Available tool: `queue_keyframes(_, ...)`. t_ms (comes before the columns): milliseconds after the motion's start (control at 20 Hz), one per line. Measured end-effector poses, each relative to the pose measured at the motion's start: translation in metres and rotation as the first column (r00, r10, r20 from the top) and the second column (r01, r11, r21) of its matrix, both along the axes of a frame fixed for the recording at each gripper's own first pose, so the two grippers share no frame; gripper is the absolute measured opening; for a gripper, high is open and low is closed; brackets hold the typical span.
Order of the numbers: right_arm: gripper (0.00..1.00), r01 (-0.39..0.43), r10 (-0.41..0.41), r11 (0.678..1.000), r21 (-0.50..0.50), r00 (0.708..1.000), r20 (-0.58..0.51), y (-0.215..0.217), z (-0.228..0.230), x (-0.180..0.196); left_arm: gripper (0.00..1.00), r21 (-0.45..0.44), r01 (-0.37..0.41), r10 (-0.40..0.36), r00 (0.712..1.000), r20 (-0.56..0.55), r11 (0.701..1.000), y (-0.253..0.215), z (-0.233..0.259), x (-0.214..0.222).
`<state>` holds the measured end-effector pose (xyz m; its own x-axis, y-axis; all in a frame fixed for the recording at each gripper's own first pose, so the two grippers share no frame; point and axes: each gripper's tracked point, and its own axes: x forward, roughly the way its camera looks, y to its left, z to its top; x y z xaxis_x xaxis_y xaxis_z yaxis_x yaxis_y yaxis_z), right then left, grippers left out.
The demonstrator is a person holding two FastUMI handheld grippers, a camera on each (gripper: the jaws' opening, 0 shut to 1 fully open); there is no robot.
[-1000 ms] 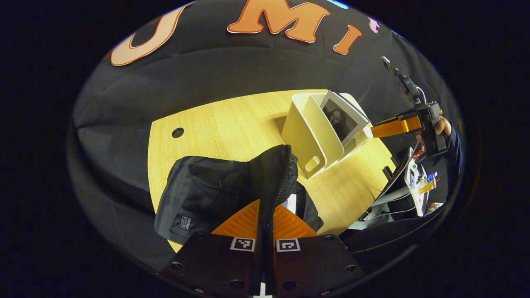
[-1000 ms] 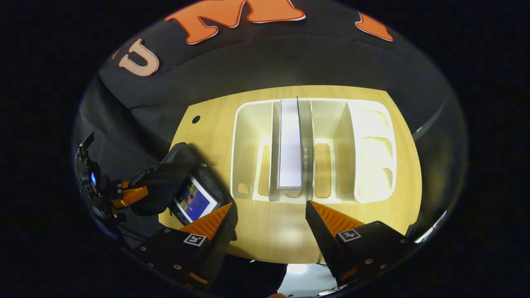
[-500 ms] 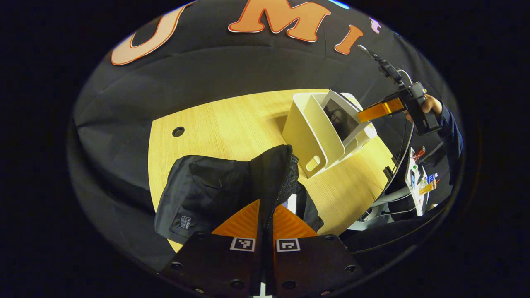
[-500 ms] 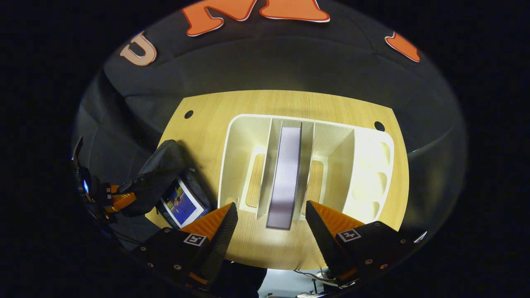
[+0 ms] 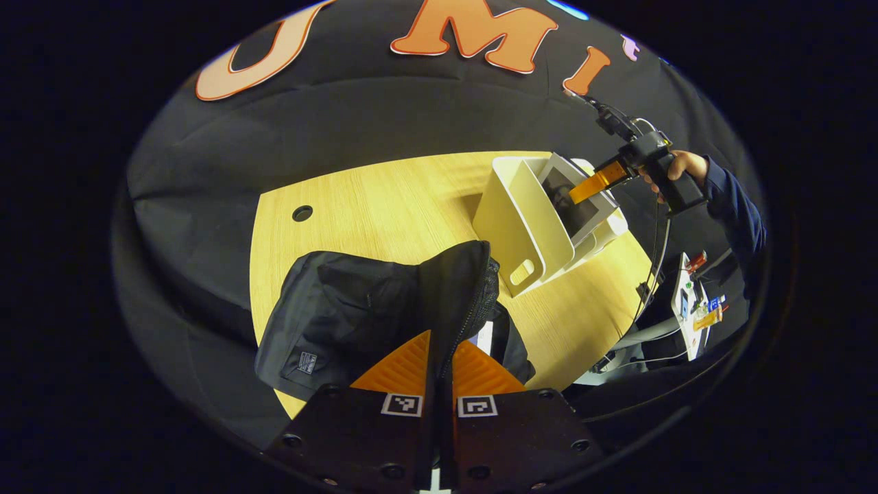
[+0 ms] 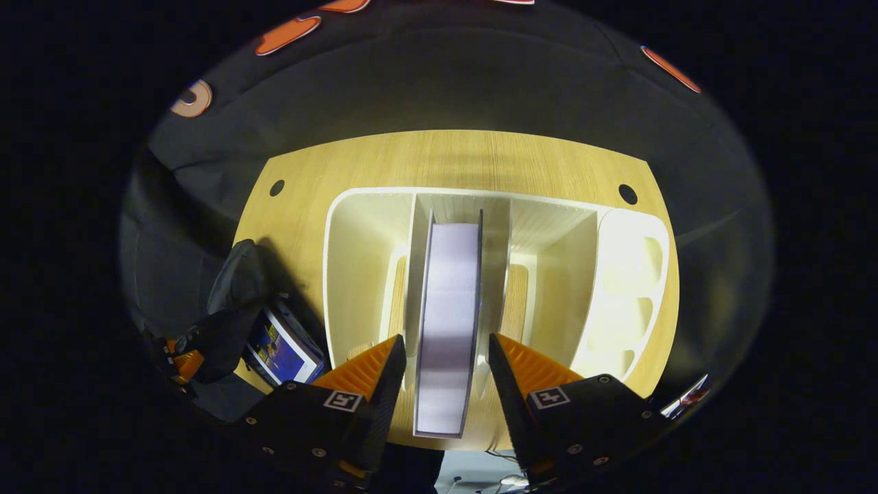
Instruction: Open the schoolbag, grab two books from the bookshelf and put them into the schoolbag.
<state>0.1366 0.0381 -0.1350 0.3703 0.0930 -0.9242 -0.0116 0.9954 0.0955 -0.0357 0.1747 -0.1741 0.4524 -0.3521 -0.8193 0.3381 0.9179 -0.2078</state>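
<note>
While the schoolbag's (image 5: pixel 357 322) flap is kept pinched upright in the shut left claw (image 5: pixel 439 357), the right claw (image 6: pixel 442 353) is spread wide with its two fingers on either side of the book (image 6: pixel 447 322) standing in the middle slot of the white bookshelf (image 6: pixel 357 240); no contact with the covers can be made out yet. A first book (image 6: pixel 278 343) is already seen inside the open bag, down and left of the right claw. If the fingers are closed too near the book's top edge, it could be tilted against a divider and jammed, or the light shelf could be dragged across the tabletop (image 6: pixel 446 158). Should the left claw slacken, the flap would likely fall over the opening. Compared with half a second ago, the right claw has been brought forward so the book now lies between its fingers instead of ahead of them.
</note>
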Motion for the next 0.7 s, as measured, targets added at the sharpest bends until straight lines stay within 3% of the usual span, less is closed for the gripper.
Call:
queue_keyframes(150,0.4,0.033,-0.033,0.999,0.002,0.999,-0.019,0.003,-0.006,0.0,0.05,0.001,0.004,-0.004,1.0,0.003,1.0,-0.001,0.0,0.0)
queue_keyframes(700,0.32,0.037,-0.037,0.999,-0.009,0.999,-0.006,0.004,0.02,-0.042,0.05,-0.012,0.026,-0.026,0.999,0.021,1.0,0.001,0.0,-0.006)
